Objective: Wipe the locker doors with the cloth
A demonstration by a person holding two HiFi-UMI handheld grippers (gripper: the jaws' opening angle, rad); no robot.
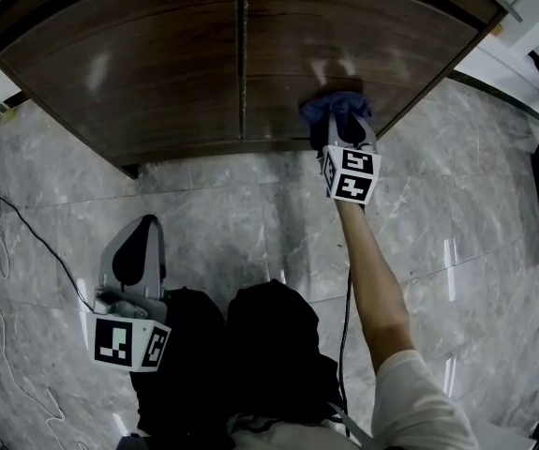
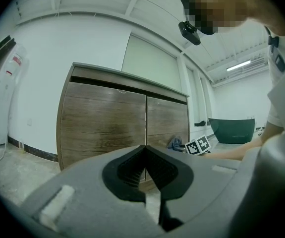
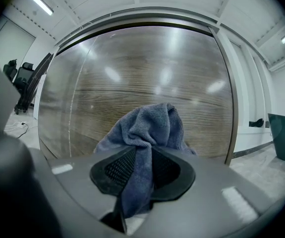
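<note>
Right gripper [image 3: 142, 168]: fingers clenched on the blue terry cloth [image 3: 149, 125], its bunched wad against the right locker door [image 1: 372, 40], low down. Left gripper [image 2: 145, 170]: fingers closed together, empty. Cloth likely soft, light, limp; best pinched mid-fold, leaving a pad protruding.

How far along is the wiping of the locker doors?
Done: cannot tell; neither door shows wipe marks. In hand: the right gripper holds the cloth low on the right door. To do: probably the left door; the left gripper is shut and empty, away from it.
</note>
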